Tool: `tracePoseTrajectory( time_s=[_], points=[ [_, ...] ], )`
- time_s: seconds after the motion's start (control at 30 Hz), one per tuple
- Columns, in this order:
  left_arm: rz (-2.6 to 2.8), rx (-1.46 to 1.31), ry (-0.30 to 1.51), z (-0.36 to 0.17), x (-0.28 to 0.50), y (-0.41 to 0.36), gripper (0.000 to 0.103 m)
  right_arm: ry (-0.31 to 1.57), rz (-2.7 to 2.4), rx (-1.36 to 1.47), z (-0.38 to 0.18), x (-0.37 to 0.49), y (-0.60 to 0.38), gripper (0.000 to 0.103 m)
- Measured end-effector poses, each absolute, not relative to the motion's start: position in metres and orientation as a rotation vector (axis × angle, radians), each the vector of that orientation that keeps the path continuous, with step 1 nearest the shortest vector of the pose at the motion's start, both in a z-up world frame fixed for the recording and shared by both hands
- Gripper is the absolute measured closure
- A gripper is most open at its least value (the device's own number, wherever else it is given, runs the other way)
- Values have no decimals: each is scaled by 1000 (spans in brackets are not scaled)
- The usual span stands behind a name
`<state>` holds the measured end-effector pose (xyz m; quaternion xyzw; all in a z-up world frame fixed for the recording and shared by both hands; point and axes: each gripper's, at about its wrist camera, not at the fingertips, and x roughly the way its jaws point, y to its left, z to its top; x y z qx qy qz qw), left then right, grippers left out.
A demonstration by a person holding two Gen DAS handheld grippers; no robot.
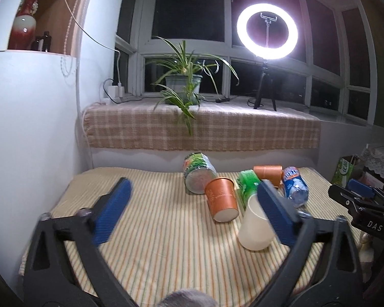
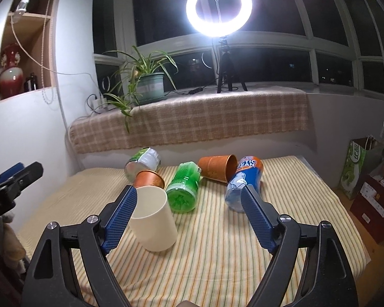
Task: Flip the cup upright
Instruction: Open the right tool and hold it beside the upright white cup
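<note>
While both claws hang over striped table cloth [image 2: 217, 255], jaws spread wide on each, nothing pinched. Left gripper [image 1: 192, 213] open above bare cloth, its right pad just beside cream cup [image 1: 256, 227]. Right gripper [image 2: 189, 217] open likewise, left pad [image 2: 120, 220] at or against cream cup [image 2: 153, 220] wall; contact not certain. Cream cup tilted, mouth open toward upper left, base low on cloth, not yet upright. Just behind cream cup: orange cup [image 2: 149, 178] on its side. Right of cream cup: green bottle [image 2: 183, 188] lying, base toward camera. Farther right: blue bottle [image 2: 243, 181] lying, partly behind right pad. Behind green bottle: second orange cup [image 2: 217, 166] on its side, mouth to the right. Behind first orange cup: can [image 2: 142, 163] tipped over. Beyond all, plaid-covered sill [image 2: 192, 125] with potted plant [image 2: 148, 84] and lit ring light [image 2: 219, 5].
</note>
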<state>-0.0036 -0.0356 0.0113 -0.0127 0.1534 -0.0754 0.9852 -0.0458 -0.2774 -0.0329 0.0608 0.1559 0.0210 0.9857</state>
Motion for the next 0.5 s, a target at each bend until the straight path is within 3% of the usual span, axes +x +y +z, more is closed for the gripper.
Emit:
tracePoseTrajectory(
  time_s=[0.5],
  points=[
    [-117,-4,288,9,-7,-37,0,311,-3,139,-36,-47,-282,19]
  ],
)
